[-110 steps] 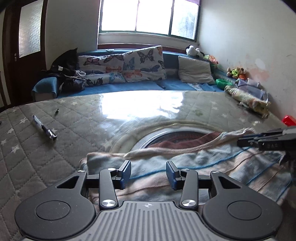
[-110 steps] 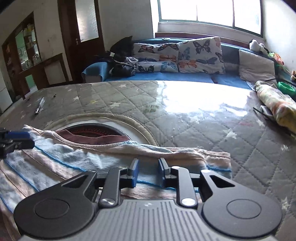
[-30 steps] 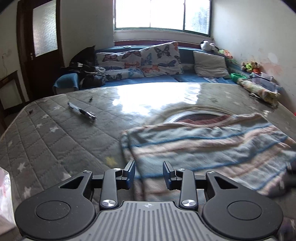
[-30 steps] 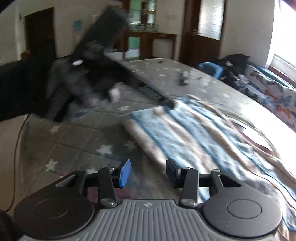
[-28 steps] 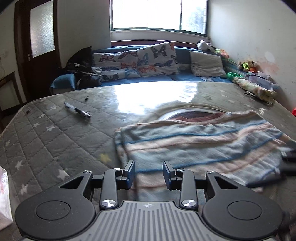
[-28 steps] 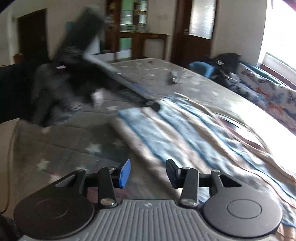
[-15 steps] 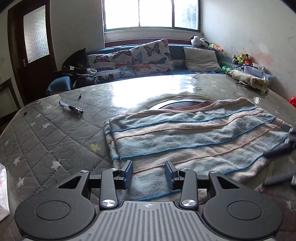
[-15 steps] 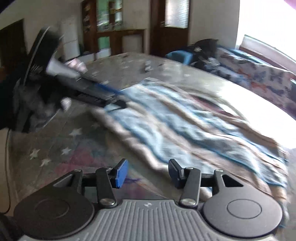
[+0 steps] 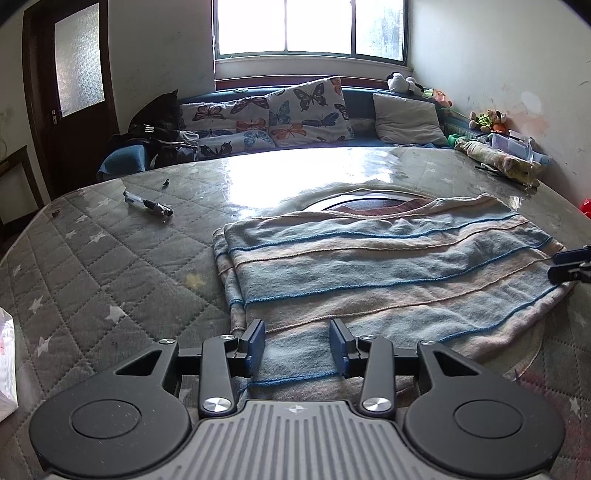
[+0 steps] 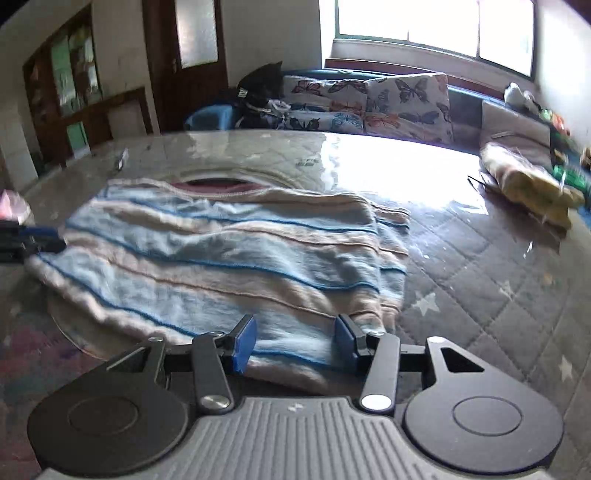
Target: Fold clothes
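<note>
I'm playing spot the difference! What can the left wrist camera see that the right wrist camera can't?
Only the left wrist view shows the small stuffed toys by the wall and a red thing at the edge. Only the right wrist view shows the wooden cabinet with shelves. Both show the striped sweater lying on the quilted table, the butterfly cushions, the window, and a pen.

The quilted table (image 9: 92,258) lies bare along its left edge, where a gripper could pass freely. A pen (image 9: 147,205) sits near the far left corner, a rolled bundle (image 9: 498,160) at the far right edge. The striped garment (image 9: 388,266) covers the near middle; the glossy far edge beyond it is open.
</note>
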A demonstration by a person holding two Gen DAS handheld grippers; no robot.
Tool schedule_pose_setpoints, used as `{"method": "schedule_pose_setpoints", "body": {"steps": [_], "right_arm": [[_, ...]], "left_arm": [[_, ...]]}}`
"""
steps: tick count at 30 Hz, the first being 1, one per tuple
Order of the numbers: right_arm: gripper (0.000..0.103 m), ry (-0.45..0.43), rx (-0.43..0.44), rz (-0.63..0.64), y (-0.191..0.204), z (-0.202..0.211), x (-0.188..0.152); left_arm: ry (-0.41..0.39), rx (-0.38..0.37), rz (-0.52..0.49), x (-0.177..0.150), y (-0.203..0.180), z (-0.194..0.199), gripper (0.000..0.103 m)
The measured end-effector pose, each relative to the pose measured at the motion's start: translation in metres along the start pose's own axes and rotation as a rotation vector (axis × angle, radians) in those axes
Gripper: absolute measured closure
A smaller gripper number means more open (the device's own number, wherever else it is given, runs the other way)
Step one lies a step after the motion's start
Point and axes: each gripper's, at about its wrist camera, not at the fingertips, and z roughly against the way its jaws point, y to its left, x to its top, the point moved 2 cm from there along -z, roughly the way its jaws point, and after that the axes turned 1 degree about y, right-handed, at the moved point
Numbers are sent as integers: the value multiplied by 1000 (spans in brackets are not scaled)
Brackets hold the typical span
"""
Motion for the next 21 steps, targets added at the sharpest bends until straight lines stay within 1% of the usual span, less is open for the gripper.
{"method": "schedule_pose_setpoints", "body": {"steps": [4, 7, 8, 10, 14, 17, 18, 21], "right_arm": [[56, -45, -6, 13, -1, 2, 11], [57, -22, -22, -12, -8, -10, 13], [59, -11, -21, -34, -13, -13, 11], [60, -17, -12, -50, -15, -12, 10], [59, -33, -15, -2, -6, -4, 16], [53, -42, -1, 40, 7, -2, 21], [53, -43, 5, 51, 11, -2, 22], [52, -52, 40, 101, 31, -1, 28]], "left_arm": [[1, 2, 0, 0, 0, -1, 61], [1, 3, 7, -1, 2, 1, 61], [-1, 4, 9, -1, 3, 2, 61], [-10, 7, 15, 0, 5, 6, 61], [-26, 27, 59, 4, 14, 9, 60], [-26, 63, 105, 6, 24, 7, 55], [-19, 70, 119, 6, 27, 5, 55], [7, 53, 149, 3, 32, 2, 54]]}}
